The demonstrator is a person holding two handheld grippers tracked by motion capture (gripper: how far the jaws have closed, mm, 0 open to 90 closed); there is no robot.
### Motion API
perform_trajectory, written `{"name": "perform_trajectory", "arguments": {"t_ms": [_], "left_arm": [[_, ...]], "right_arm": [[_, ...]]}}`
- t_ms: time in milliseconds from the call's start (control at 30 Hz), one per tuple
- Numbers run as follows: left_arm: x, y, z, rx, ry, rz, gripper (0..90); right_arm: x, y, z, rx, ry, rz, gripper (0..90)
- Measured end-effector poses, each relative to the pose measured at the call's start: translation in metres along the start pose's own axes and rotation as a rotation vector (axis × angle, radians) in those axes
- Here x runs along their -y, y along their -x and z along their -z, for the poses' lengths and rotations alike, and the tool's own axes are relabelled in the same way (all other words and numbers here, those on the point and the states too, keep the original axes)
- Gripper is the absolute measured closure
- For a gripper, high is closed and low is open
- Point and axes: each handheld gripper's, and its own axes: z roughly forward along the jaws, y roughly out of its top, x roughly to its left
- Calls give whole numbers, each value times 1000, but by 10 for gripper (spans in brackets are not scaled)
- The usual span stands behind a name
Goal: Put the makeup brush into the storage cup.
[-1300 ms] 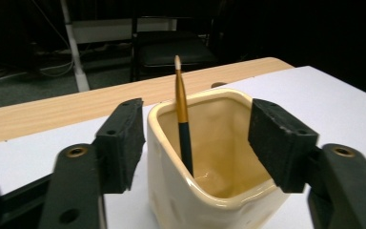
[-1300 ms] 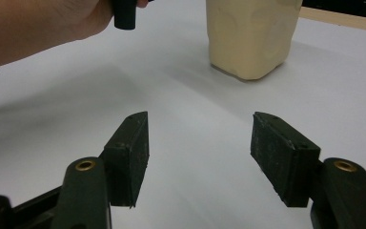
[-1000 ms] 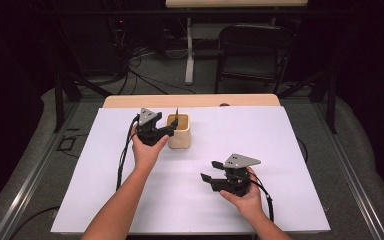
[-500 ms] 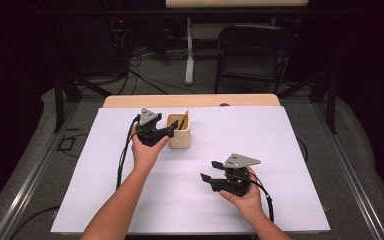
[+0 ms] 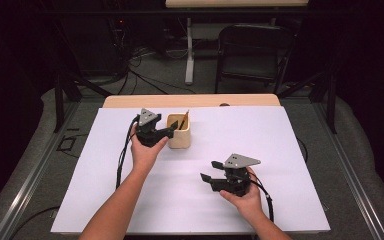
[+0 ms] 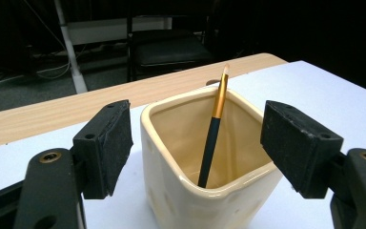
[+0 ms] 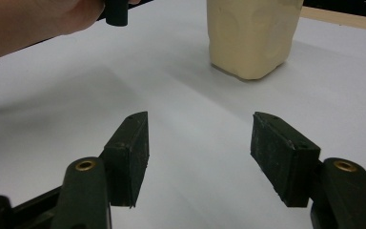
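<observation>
Brush [image 6: 213, 128] stands inside the cup [image 6: 171, 191], which sits on the white sheet [image 5: 260, 135] toward the table's far left. We see it lean against the cup's far wall, its long axis steep but tilted, black handle down in the cup, gold ferrule and pale tip pointing up and away from us, past the rim.

Our left gripper [image 5: 171, 129] holds its jaws apart on either side of the cup's rim, with a gap showing between each pad and the wall, so nothing is grasped. Our right gripper [image 5: 206, 178] rests near the front of the sheet, well apart from the cup, jaws spread and empty.

What could go wrong, as we judge it: closing here would clamp the cup, not the brush. A jaw that nudges the wall could slide or tip the cup, and the loose brush would then roll along the rim. Reaching in at an angle could knock the tip sideways.
</observation>
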Motion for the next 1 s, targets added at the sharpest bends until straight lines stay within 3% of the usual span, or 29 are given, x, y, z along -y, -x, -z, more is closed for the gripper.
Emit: {"name": "perform_trajectory", "arguments": {"t_ms": [667, 700, 1000], "left_arm": [[-1, 1, 9, 17, 1, 10, 269], [0, 2, 16, 33, -2, 7, 269], [2, 3, 26, 46, -6, 20, 269]], "right_arm": [[0, 0, 0, 4, 1, 1, 381], [0, 0, 0, 4, 1, 1, 381], [0, 0, 0, 4, 4, 1, 381]]}}
